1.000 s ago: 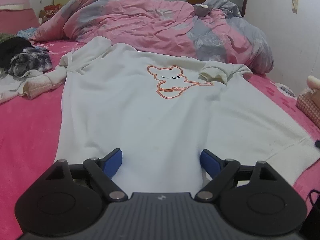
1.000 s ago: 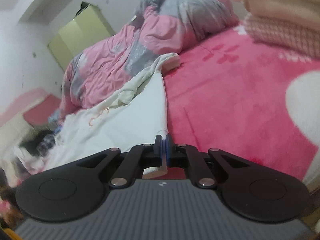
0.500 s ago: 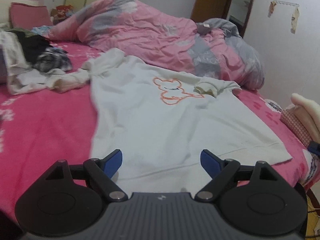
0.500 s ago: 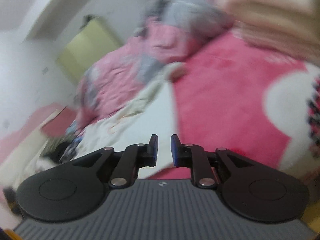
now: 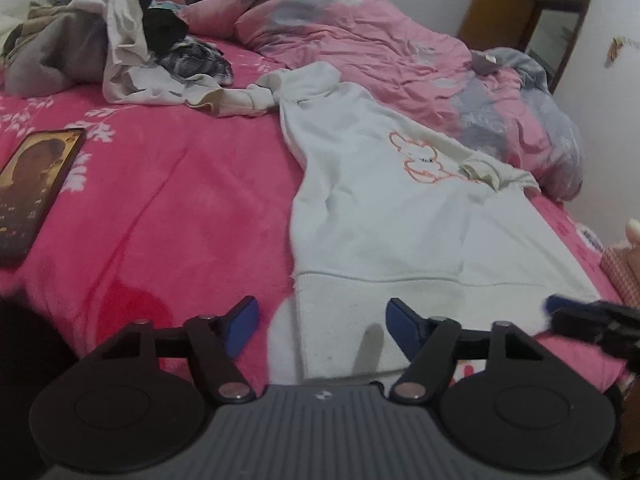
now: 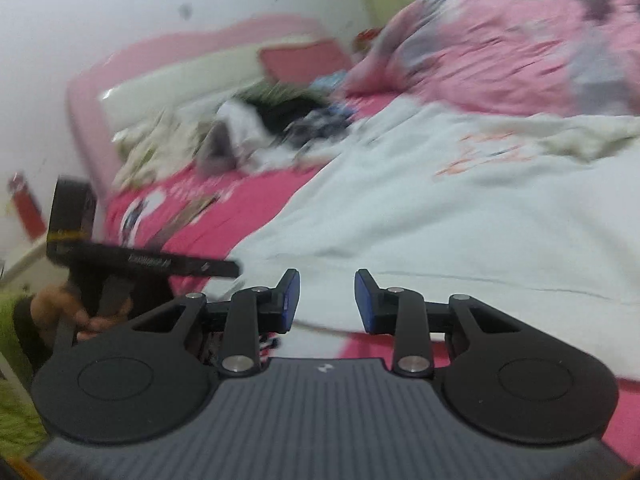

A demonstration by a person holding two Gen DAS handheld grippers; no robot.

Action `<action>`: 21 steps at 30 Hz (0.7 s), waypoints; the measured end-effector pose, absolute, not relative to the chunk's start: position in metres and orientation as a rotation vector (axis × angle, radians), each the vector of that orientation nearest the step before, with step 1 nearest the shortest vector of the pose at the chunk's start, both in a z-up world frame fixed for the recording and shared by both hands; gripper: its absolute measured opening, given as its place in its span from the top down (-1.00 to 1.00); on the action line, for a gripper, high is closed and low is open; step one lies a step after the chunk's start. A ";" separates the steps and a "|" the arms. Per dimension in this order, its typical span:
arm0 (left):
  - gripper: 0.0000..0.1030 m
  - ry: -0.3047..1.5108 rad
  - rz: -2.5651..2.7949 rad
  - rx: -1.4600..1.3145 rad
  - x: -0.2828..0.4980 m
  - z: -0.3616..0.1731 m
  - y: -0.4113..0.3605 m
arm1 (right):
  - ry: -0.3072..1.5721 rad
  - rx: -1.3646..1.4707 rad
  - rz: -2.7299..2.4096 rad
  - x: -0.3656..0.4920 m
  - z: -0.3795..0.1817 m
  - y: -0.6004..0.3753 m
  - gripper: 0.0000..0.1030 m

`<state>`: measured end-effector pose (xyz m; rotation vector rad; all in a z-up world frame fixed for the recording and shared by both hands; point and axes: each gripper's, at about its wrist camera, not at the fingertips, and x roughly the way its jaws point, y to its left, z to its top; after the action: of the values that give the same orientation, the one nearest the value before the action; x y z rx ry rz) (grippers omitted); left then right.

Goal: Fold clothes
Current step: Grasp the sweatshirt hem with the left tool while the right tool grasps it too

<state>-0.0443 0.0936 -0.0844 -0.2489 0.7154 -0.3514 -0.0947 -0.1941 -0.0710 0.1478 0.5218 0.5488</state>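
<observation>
The left claw (image 5: 320, 322), jaws wide apart and empty, hangs over the hem's left corner of the white sweatshirt (image 5: 400, 208), which stretches lengthwise away across the pink bed (image 5: 160, 200), while the right claw (image 6: 327, 300), also apart, faces the hem further right.

Soft even indoor light, fisheye-bent edges, right wrist view motion-blurred, left sharper

We see a rumpled pink-and-grey quilt (image 5: 400, 48) heaped along the far side of the bright pink fleece bedspread (image 5: 180, 200), with a dark-framed phone (image 5: 32, 188) lying screen-up at its left edge.
</observation>
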 end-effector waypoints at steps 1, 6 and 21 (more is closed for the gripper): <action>-0.19 0.719 -0.352 -0.265 -0.044 -0.086 0.096 | 0.531 0.128 0.566 -0.091 -0.072 -0.184 0.43; 0.23 0.734 -0.365 -0.339 -0.044 -0.091 0.110 | 0.555 0.066 0.584 -0.082 -0.075 -0.154 0.43; 0.91 0.833 -0.398 -0.524 -0.034 -0.091 0.127 | 0.517 -0.076 0.610 -0.090 -0.089 -0.121 0.37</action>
<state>-0.0338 0.1266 -0.0908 -0.5240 0.8335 -0.3983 -0.0898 -0.1206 -0.0888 -0.0762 0.5171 0.6103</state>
